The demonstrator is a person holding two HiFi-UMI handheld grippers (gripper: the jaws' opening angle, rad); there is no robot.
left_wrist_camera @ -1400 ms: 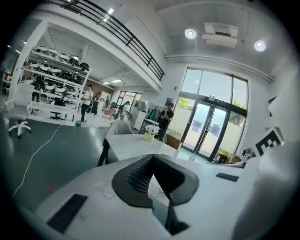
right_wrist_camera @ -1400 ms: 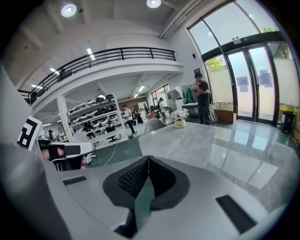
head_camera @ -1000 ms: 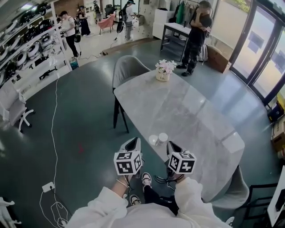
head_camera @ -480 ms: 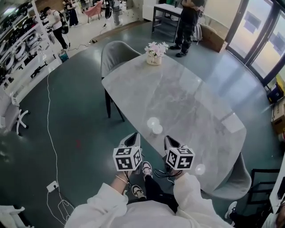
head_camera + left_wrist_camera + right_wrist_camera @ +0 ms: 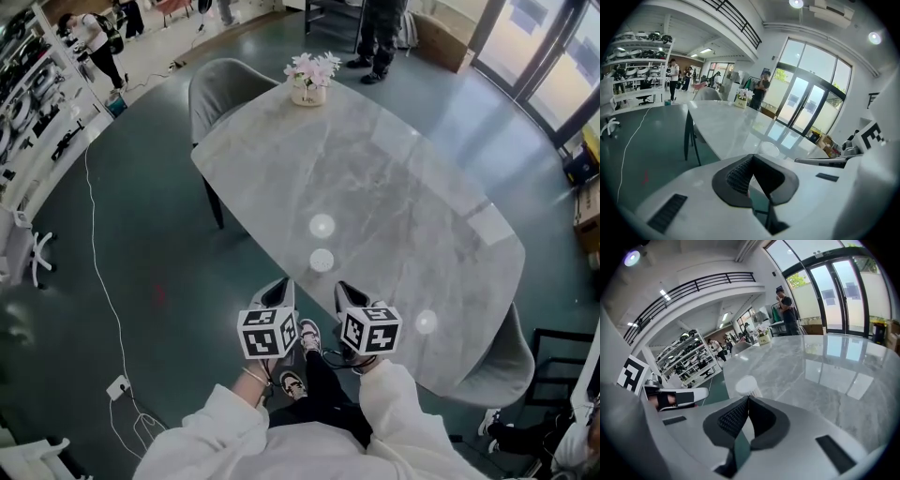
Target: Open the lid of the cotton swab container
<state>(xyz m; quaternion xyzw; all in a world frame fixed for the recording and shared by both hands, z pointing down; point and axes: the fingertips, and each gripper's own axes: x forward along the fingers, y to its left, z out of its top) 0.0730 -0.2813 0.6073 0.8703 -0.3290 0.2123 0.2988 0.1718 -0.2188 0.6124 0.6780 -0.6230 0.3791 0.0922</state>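
Jaws of our white plastic left gripper [image 5: 279, 289] are clenched together on nothing; we hold it at the near edge of the grey marble oval table [image 5: 403, 187]. Just ahead, between both tips and touching neither, the small round cotton swab container [image 5: 322, 261] stands upright on the tabletop, white lid on. Our matching right gripper [image 5: 345, 291] is likewise clamped tight and empty.

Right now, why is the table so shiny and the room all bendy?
Head view: round bright spots glare on the polished table. Left gripper view: the wide lens curves the room; pale reflections gleam on the table. Right gripper view: same curving, bright glare patches right of the cotton swab container.
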